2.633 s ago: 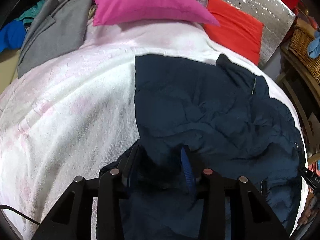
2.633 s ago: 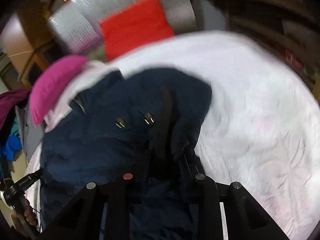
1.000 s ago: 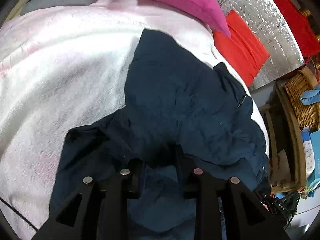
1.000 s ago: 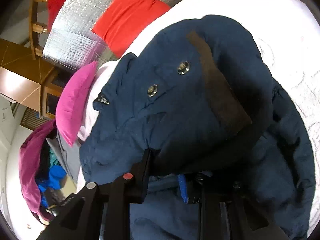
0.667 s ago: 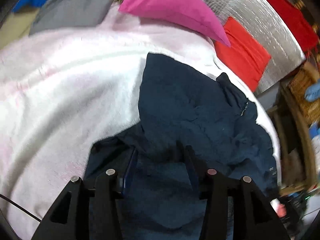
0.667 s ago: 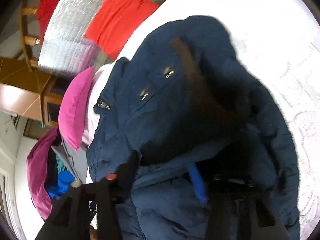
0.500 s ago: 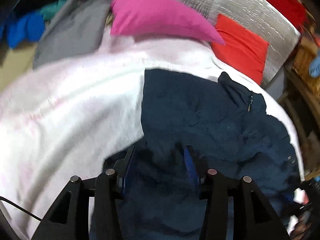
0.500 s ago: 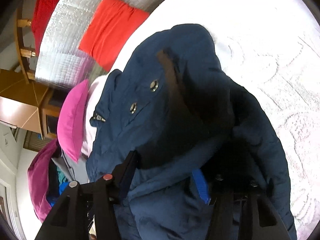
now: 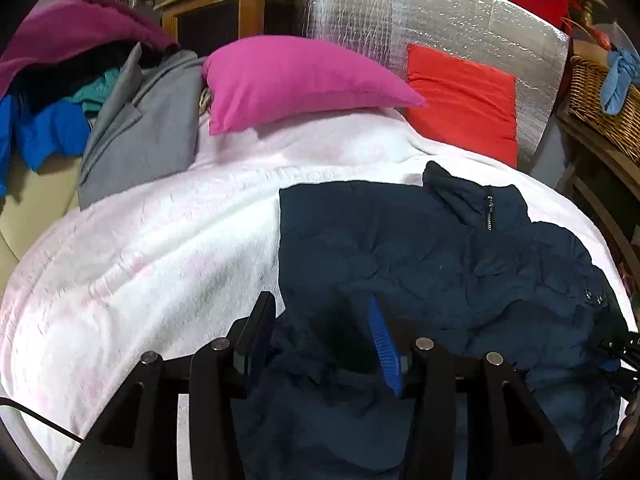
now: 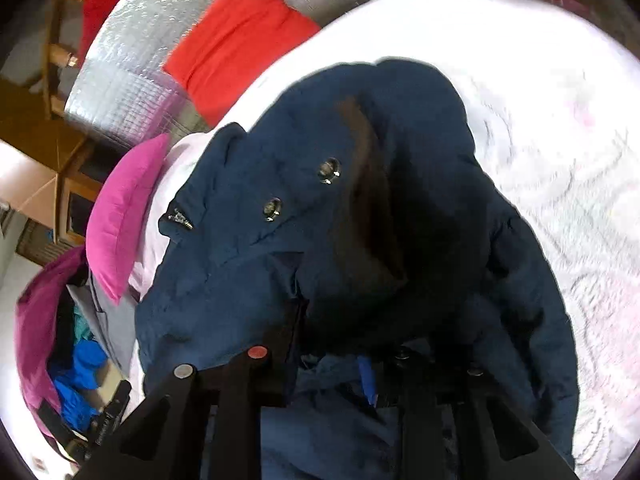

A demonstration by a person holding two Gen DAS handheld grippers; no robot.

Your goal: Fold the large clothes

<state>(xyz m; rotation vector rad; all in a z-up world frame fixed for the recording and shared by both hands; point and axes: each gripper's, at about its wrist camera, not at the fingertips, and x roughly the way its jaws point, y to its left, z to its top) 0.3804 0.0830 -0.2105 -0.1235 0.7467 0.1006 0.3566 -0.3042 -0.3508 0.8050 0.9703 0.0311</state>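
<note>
A large navy puffer jacket (image 9: 420, 248) lies partly folded on the white blanket (image 9: 140, 264) of a bed. It also fills the right wrist view (image 10: 248, 280), with two metal snaps and a dark strip showing. My left gripper (image 9: 320, 320) stands wide open over the jacket's near edge, its blue-padded finger (image 9: 382, 340) above the fabric. My right gripper (image 10: 332, 344) has jacket fabric bunched over and between its fingers; the fingertips are hidden.
A pink pillow (image 9: 296, 80) and a red cushion (image 9: 460, 100) lie at the head of the bed against a silver foil panel (image 9: 440, 16). A grey garment (image 9: 144, 132) and a clothes heap (image 9: 48, 92) lie left. A wicker basket (image 9: 600, 96) stands right.
My left gripper has opened, let go of the jacket fold and drawn back, so more of the bed shows. My right gripper has stayed at the jacket's far side.
</note>
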